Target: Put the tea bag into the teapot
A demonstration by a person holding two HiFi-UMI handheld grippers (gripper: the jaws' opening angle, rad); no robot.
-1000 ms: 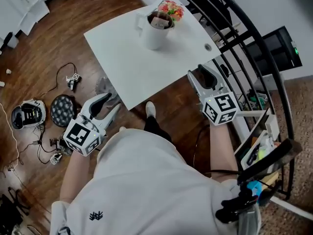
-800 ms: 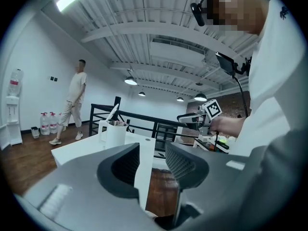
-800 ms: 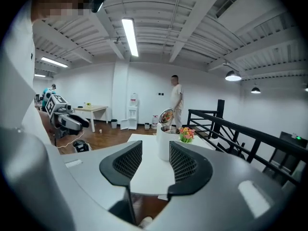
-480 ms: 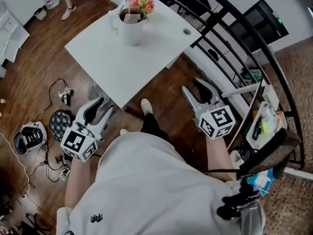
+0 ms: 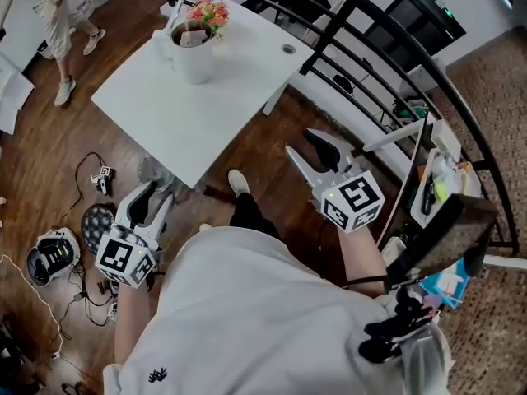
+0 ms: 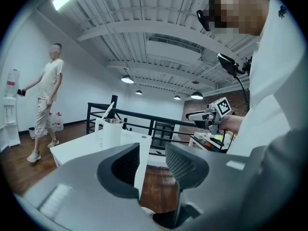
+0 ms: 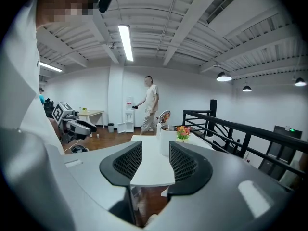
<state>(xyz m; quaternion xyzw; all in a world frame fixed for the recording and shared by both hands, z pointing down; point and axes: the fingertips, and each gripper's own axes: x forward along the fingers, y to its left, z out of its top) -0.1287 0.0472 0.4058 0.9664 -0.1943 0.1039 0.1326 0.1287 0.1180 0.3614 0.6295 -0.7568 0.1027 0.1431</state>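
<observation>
A white teapot (image 5: 191, 52) stands at the far end of the white table (image 5: 206, 113), its lid tipped up; something brown shows in its mouth, too small to name. It also shows in the left gripper view (image 6: 109, 134) and the right gripper view (image 7: 166, 139). My left gripper (image 5: 156, 197) hangs over the wooden floor, short of the table's near corner, open and empty (image 6: 152, 160). My right gripper (image 5: 306, 144) is to the table's right near the railing, open with nothing between its fingers (image 7: 156, 160).
A small pot of flowers (image 5: 207, 11) sits beside the teapot. A black railing (image 5: 370, 81) curves along the right. Cables and devices (image 5: 51, 257) lie on the floor at the left. Another person (image 5: 58, 15) walks beyond the table. A cluttered shelf (image 5: 440, 188) is at the right.
The table and teapot have slid up and to the left in the head view and look farther off. Both grippers have dropped lower in the picture, still open. A walking person has come into view.
</observation>
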